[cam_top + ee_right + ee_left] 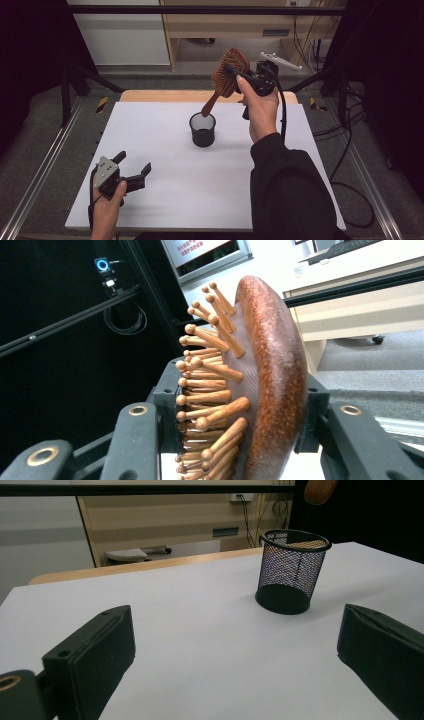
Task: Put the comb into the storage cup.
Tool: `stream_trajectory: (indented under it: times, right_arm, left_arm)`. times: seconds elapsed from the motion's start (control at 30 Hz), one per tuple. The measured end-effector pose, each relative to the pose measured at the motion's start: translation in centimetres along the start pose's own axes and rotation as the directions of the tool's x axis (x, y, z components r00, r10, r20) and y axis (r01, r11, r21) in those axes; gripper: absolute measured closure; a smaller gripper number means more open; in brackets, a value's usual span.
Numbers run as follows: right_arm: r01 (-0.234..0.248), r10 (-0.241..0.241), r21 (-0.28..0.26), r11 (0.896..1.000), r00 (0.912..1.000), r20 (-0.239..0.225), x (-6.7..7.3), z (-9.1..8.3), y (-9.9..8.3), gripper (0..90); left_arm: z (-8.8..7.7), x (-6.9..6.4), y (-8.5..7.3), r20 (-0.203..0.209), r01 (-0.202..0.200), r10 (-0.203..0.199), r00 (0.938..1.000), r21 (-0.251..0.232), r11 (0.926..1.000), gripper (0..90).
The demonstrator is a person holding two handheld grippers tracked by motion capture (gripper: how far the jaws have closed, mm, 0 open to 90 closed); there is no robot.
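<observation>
A wooden hairbrush (226, 74) hangs in the air above the table, its handle pointing down toward a black mesh cup (202, 129). My right gripper (239, 75) is shut on the brush's head. In the right gripper view the hairbrush (272, 385) stands between the two jaws, wooden pins facing left. The handle tip is just above the cup's rim, outside it. My left gripper (134, 169) rests low at the table's front left, open with nothing between its fingers. In the left gripper view the mesh cup (292, 570) stands upright ahead of the left gripper (235, 655).
A white sheet (160, 150) covers the wooden table (150, 96). Black frame rails run along both sides. Cables (350, 150) lie on the floor at the right. A pale cabinet (120, 35) stands beyond the table.
</observation>
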State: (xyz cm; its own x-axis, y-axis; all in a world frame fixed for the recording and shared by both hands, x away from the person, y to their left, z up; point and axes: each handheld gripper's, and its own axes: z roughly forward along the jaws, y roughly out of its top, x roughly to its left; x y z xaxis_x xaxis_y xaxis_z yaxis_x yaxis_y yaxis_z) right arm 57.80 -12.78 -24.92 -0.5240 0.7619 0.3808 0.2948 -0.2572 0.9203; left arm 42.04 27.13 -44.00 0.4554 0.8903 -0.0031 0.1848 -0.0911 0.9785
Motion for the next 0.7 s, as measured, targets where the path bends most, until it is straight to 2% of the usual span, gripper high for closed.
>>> stream_trajectory:
  times: [0.03,0.1,0.4,0.7]
  right_arm:
    - [0.002,-0.002,0.001,1.000,1.0000,0.002,0.0,0.0,0.0,51.9]
    - [0.009,-0.009,0.006,1.000,1.0000,0.002,0.0,0.1,-0.1,51.9]
    - [0.008,-0.008,0.027,1.000,0.9999,0.012,-0.3,0.9,-0.5,51.9]
    - [0.025,-0.026,0.049,0.998,0.9995,0.020,0.1,1.7,-1.0,51.8]
  left_arm:
    - [0.0,-0.1,0.0,0.006,-0.017,0.017,0.9998,-0.005,0.9998,2.5]
    - [-0.1,-0.2,0.0,0.013,-0.027,0.028,0.9995,-0.010,0.9996,2.3]
    - [0.1,-0.1,0.0,0.017,-0.012,0.012,0.9998,0.001,0.9999,2.3]
    - [0.1,-0.3,-0.1,0.023,-0.014,0.014,0.9996,0.002,0.9999,2.3]
